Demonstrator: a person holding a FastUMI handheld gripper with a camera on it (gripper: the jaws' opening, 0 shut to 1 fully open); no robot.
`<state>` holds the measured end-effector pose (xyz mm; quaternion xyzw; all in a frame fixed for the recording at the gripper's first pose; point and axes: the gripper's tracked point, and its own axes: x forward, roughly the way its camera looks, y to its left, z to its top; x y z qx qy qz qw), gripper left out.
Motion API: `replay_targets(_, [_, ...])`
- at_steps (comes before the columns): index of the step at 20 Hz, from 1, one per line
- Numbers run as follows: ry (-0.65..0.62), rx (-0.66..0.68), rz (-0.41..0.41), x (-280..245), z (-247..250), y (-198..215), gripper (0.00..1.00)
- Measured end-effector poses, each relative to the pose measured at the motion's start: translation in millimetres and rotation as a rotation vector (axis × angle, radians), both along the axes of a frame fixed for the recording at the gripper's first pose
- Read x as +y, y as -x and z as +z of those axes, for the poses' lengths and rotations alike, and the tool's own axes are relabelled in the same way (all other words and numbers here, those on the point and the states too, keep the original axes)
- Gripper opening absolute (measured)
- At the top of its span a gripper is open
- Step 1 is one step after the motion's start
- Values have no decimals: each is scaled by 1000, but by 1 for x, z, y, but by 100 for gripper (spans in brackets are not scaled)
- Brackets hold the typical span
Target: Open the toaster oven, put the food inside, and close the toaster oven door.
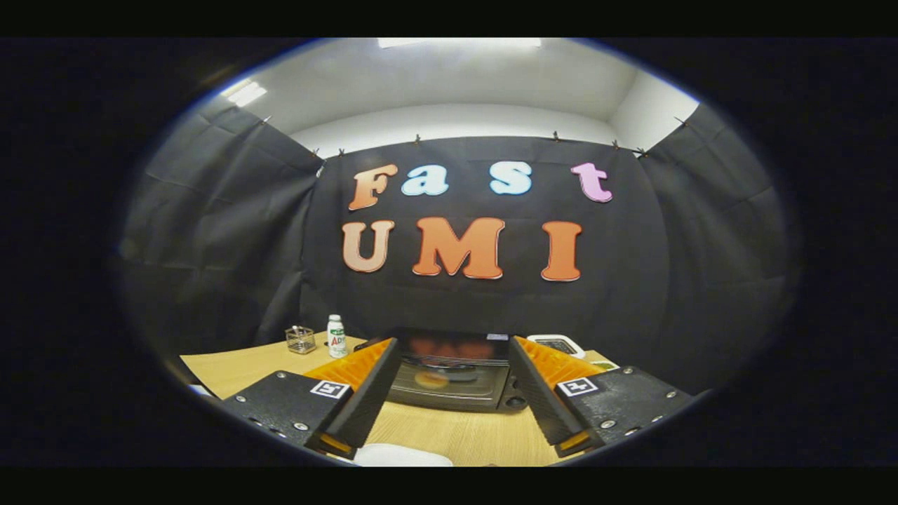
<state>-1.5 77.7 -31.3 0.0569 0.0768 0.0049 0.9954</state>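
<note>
A black toaster oven (449, 379) stands on the wooden table (463, 431) beyond my fingers, with its glass door shut. Through the glass I see a round orange shape, perhaps food or a reflection. My gripper (452, 393) is open, held above the table, and nothing lies between its fingers. The oven shows in the gap between the two fingers (365, 393). A white rounded thing (401, 456), maybe a plate, lies on the table just below the fingers; what is on it is hidden.
A small white bottle (337, 336) and a little clear container (300, 339) stand at the table's back left. A white device (558, 344) sits behind the oven on the right. Black cloth walls close in the table on three sides.
</note>
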Motion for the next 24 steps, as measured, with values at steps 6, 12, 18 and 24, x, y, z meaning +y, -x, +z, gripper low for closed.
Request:
replay_targets(6, [24, -56, -17, -26, 34, 25, 93])
replay_targets(12, [2, -85, 8, -30, 51, 40, 95])
replay_targets(18, [-10, -156, 33, -27, 63, 38, 96])
replay_targets(24, [14, -181, -26, -41, 66, 30, 97])
